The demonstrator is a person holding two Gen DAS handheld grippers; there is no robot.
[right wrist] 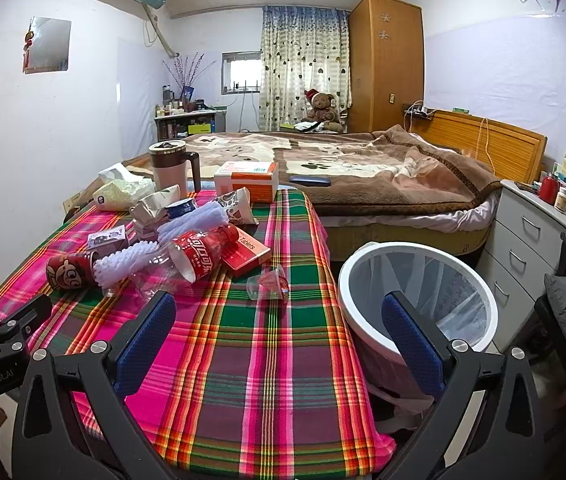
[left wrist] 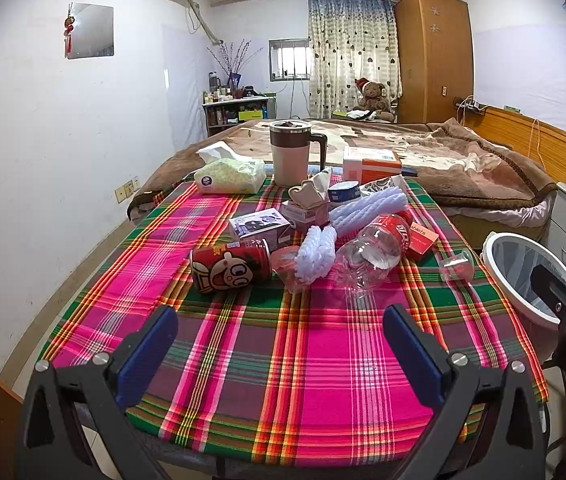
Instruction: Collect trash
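Trash lies in a pile on the plaid table (left wrist: 243,340): a red cartoon can (left wrist: 230,265) on its side, a clear bottle with red label (left wrist: 375,249), white foam netting (left wrist: 317,254), a small clear cup (left wrist: 457,266), a red tablets box (right wrist: 245,254) and small cartons. A white bin (right wrist: 419,300) with a liner stands by the table's right side. My left gripper (left wrist: 279,344) is open and empty over the near table edge. My right gripper (right wrist: 279,340) is open and empty, between table and bin.
A tissue pack (left wrist: 230,176), a lidded mug (left wrist: 293,152) and an orange-white box (left wrist: 371,164) stand at the table's far end. A bed (right wrist: 363,176) lies behind. White drawers (right wrist: 531,240) stand right of the bin.
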